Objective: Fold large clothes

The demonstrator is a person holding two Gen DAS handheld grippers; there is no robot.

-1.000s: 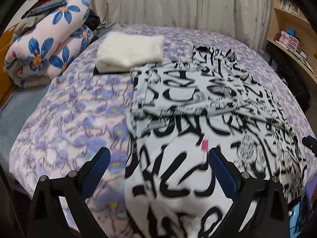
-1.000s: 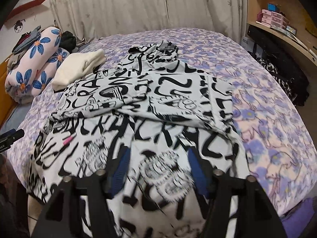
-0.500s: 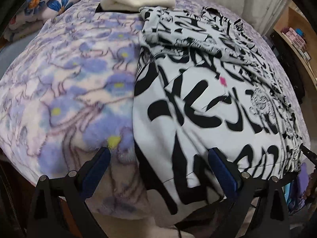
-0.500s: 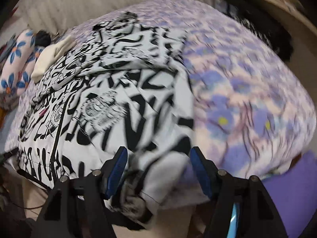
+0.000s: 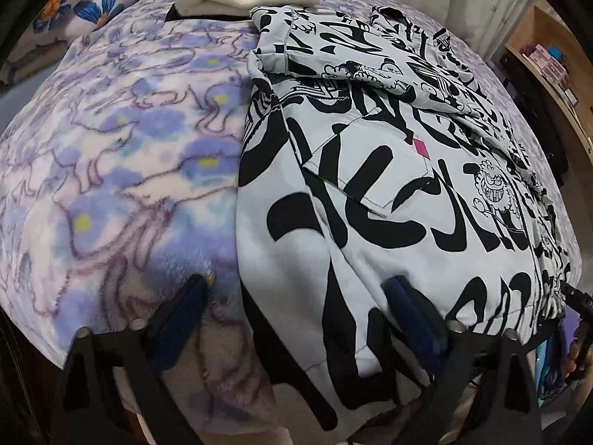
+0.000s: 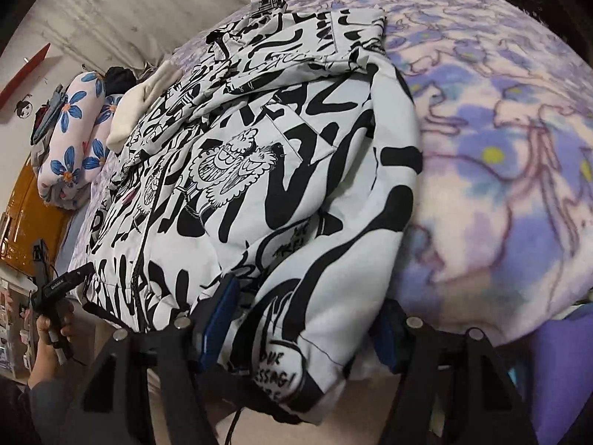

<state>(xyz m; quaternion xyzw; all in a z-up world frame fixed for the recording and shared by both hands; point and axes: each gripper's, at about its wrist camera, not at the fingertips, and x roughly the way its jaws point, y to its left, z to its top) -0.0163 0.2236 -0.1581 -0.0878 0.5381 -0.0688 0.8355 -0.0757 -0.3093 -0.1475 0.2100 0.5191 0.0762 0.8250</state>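
The left gripper, fingers spread apart, sits low at the shirt's near-left hem corner; the right gripper, likewise apart, straddles the near-right corner. The shirt lies on the bed, long axis running away from both, each gripper pointing forward along it

Both wrist views low, close at bed edge — share jacket.

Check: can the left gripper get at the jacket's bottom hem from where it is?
Probably yes: the left gripper is open at the bed edge, the jacket hem draped between its fingers, nothing blocking.
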